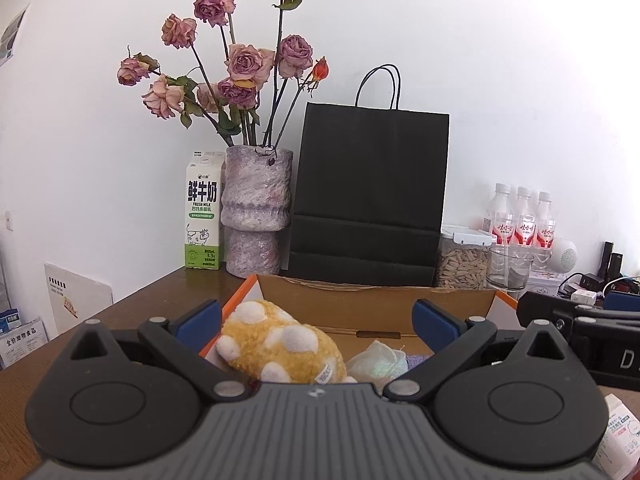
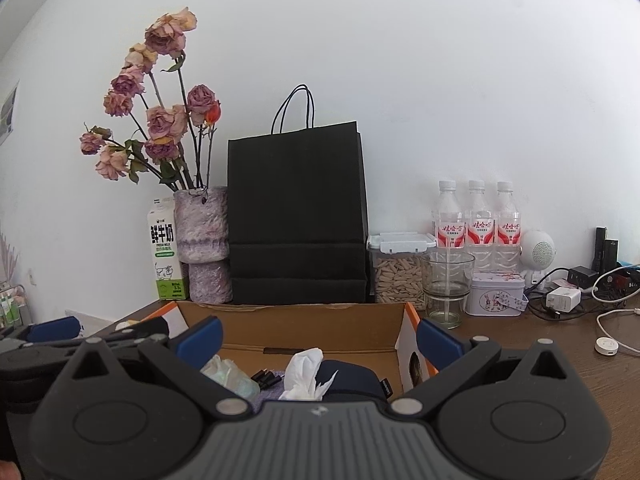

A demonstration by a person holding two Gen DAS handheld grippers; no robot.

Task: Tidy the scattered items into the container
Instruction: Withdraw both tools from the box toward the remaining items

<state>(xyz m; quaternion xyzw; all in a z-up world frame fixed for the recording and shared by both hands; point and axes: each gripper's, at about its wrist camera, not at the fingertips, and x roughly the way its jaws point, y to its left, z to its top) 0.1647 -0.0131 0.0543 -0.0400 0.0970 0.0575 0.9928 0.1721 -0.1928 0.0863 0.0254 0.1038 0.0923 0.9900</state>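
An open cardboard box (image 1: 360,300) with orange edges sits on the brown table; it also shows in the right wrist view (image 2: 304,324). Inside lie a yellow plush toy with white spots (image 1: 276,344) and a pale crumpled wrapper (image 1: 378,362). The right wrist view shows that wrapper (image 2: 230,374), a white tissue (image 2: 304,372), a dark blue pouch (image 2: 352,376) and small black items (image 2: 266,380) in the box. My left gripper (image 1: 318,326) is open and empty above the box's left part. My right gripper (image 2: 320,340) is open and empty above its right part.
Behind the box stand a black paper bag (image 1: 368,196), a vase of dried roses (image 1: 256,212) and a milk carton (image 1: 202,212). To the right are a seed jar (image 2: 400,276), a glass (image 2: 446,288), three bottles (image 2: 476,224), a tin (image 2: 496,294), chargers and cables (image 2: 580,296).
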